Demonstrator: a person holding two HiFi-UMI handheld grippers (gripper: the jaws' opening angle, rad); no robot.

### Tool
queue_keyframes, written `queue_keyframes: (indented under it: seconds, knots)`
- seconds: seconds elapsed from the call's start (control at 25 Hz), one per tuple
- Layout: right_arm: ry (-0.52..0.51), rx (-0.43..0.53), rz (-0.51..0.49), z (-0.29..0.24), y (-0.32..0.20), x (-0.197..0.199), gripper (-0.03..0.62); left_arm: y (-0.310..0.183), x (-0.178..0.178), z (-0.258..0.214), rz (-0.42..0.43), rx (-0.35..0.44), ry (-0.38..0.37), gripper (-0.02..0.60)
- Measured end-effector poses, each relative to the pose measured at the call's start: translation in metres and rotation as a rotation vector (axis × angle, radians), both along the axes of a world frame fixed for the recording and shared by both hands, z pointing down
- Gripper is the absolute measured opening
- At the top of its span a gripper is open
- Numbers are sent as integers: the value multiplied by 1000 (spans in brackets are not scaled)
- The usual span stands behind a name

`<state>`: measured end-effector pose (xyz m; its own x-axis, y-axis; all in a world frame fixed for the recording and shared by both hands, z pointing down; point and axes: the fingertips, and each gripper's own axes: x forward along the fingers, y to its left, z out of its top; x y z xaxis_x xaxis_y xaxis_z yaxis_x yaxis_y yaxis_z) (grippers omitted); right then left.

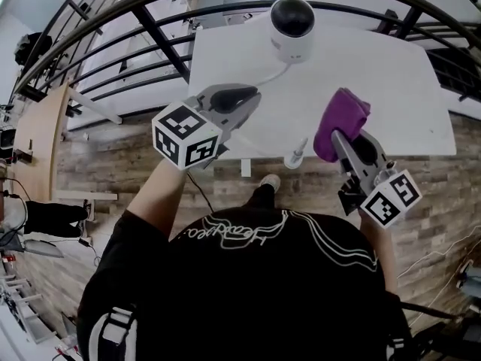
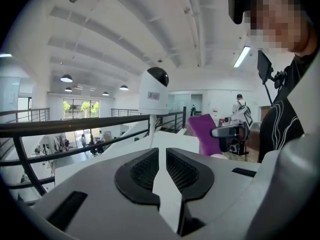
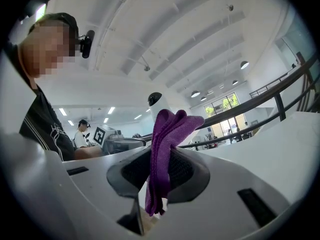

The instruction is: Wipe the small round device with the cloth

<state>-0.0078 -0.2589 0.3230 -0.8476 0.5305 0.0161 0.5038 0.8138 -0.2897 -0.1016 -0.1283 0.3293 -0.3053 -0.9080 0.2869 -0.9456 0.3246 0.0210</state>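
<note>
- Cloth (image 3: 167,149) is clamped in the right gripper's (image 3: 159,171) jaws.
- Left gripper's (image 2: 162,171) jaws are held barely apart, empty.
- Small round device (image 1: 291,25) is stood on the table (image 1: 391,89).

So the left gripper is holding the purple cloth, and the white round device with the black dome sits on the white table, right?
Not quite. The right gripper view shows the purple cloth pinched in the right gripper; the left gripper holds nothing. The white round device with the black dome does sit on the white table.
</note>
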Motion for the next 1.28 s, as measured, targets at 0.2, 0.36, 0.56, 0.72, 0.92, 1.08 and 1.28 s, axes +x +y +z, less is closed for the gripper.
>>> queue_keyframes:
  seconds: [0.2, 0.36, 0.56, 0.72, 0.92, 1.08, 1.28]
  knots:
    - [-6, -14, -14, 1, 0, -21, 72, -11, -33, 19, 77, -108, -39, 121]
    - [-9, -14, -12, 1, -5, -27, 72, -21, -47, 37, 132, -174, -40, 132]
    - [-36, 9, -18, -2, -6, -37, 72, -32, -58, 53, 192, -243, -38, 132]
    - [-59, 35, -15, -5, -6, -39, 72, -38, -56, 62, 215, -258, -34, 130]
    - [-125, 134, -19, -18, -2, -32, 72, -39, -53, 64, 192, -260, -64, 72]
    - [-200, 231, -16, -38, -3, -34, 72, -41, -55, 64, 194, -267, -72, 70]
    - [-331, 452, 2, -70, -2, -45, 72, -45, -59, 61, 200, -287, -81, 66]
